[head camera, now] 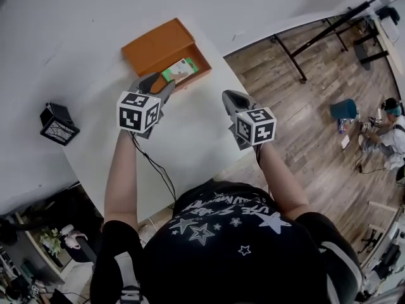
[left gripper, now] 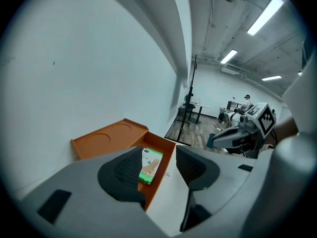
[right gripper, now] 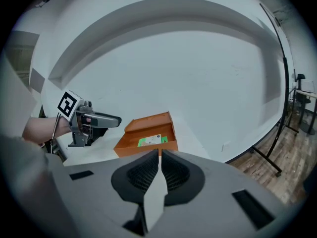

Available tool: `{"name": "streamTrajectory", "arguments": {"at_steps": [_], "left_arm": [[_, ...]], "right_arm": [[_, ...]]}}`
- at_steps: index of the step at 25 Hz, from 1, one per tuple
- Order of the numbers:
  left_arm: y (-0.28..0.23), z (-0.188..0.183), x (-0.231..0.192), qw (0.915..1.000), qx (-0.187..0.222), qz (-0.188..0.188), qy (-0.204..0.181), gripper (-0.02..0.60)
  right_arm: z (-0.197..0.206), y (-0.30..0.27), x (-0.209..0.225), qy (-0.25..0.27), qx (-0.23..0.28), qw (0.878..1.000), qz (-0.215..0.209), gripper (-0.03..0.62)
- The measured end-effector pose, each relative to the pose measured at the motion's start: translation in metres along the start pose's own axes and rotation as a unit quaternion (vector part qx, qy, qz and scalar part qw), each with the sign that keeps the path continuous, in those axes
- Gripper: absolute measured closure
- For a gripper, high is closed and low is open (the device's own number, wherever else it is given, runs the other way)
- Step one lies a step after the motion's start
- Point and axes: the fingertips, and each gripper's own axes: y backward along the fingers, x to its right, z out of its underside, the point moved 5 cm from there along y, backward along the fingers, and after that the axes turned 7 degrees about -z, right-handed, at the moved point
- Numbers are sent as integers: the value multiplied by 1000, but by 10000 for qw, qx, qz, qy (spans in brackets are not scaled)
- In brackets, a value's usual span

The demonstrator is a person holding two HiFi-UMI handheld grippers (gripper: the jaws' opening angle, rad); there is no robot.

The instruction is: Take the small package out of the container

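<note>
Lying flat in the open trough of the orange container is one small package, green and white, with its printed face up. It is the only thing in that trough. The container is a single piece. Beside the trough it has a flat-topped part, and the left gripper view shows two shallow round dents in that top. It sits at the far end of the one white desk, close to the wall.

Two claws are over the desk, one in each of the person's hands, and each carries one cube with square markers. The left claw hangs just short of the container's near side with its jaws standing apart. In its own view the package shows in the gap between them, but farther on, and neither pad touches it. The right claw is off to the right of the container and apart from it, over the bare desk. Its jaws are pressed together with nothing between them.

One black boxy object stands off the desk's left edge. Beyond the desk's right edge is wooden floor, where one teal object lies near one other person.
</note>
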Motion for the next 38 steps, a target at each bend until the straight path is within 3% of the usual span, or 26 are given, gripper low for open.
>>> {"name": "streamTrajectory", "arguments": {"at_steps": [4,9,26,38], "left_arm": [[-20,-3,-6,9988,-284,46,-400,305],[-53,8,-5,9910,-798,292,-1037,244],[-116,20,-15,9780,-1861,419,-847,191],[-144,35,-22,9620,-2399,166,-1290,192]], "right_arm": [[4,-8,5,-53,-49,10000,0,545],[12,-22,14,-144,-151,9998,10,545],[16,-39,41,-388,-220,9989,107,545],[18,-45,48,-495,-245,9984,105,545]]}}
